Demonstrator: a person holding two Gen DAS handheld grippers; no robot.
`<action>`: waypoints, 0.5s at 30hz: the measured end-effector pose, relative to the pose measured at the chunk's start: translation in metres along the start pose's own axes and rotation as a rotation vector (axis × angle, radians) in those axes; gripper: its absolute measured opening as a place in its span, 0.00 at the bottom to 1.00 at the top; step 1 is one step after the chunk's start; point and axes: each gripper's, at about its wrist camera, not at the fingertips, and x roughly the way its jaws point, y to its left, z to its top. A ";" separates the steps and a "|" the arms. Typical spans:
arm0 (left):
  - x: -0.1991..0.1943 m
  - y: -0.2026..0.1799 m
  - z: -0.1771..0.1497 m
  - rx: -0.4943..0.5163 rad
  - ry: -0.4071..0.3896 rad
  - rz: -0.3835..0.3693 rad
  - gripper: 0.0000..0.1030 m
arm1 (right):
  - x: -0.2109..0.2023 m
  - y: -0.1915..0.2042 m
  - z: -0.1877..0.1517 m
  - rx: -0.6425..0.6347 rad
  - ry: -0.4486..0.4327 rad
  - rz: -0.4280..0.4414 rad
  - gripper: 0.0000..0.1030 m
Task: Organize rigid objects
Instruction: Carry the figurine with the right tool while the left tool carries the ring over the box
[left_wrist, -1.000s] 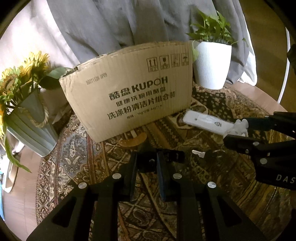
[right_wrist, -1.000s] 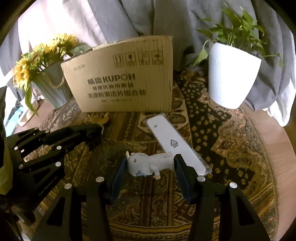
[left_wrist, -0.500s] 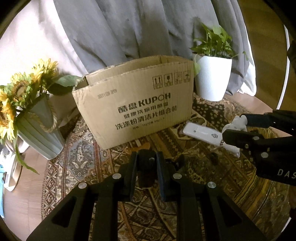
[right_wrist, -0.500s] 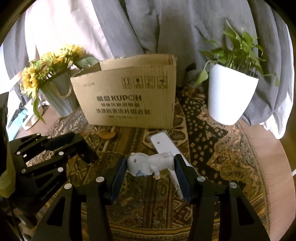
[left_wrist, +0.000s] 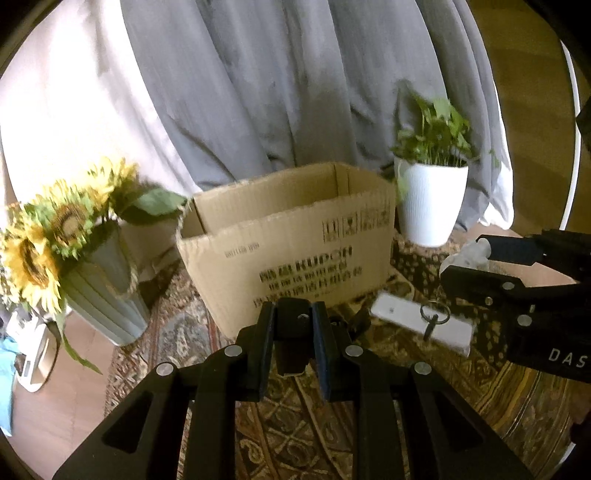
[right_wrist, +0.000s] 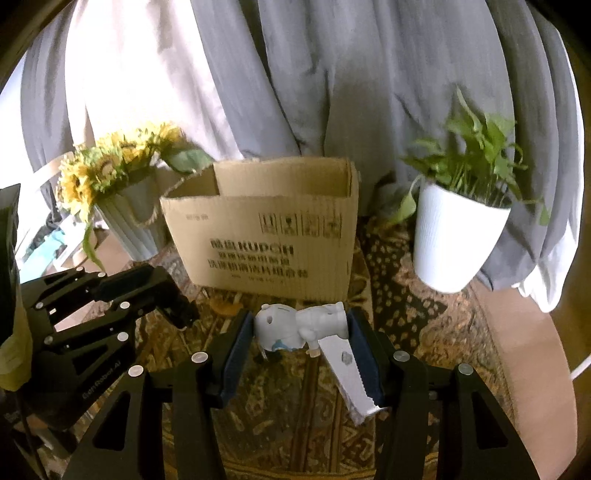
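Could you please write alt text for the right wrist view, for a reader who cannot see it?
The right gripper is shut on a small white figurine lying sideways between its pads, above a patterned rug. Behind stands an open cardboard box, between a sunflower vase and a white potted plant; the left gripper shows at left.

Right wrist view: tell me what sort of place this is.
Probably a room in a home, set up for tidying. A patterned rug covers a round table, grey curtains hang behind, and sunflowers in a vase and a potted plant flank an open cardboard box.
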 end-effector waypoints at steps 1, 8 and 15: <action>-0.002 0.001 0.003 0.000 -0.011 0.004 0.20 | -0.002 0.001 0.003 -0.003 -0.011 0.000 0.52; -0.016 0.008 0.026 -0.004 -0.084 0.026 0.20 | -0.014 0.003 0.025 -0.015 -0.079 0.004 0.52; -0.026 0.019 0.050 -0.002 -0.142 0.044 0.20 | -0.023 0.004 0.050 -0.020 -0.159 0.014 0.52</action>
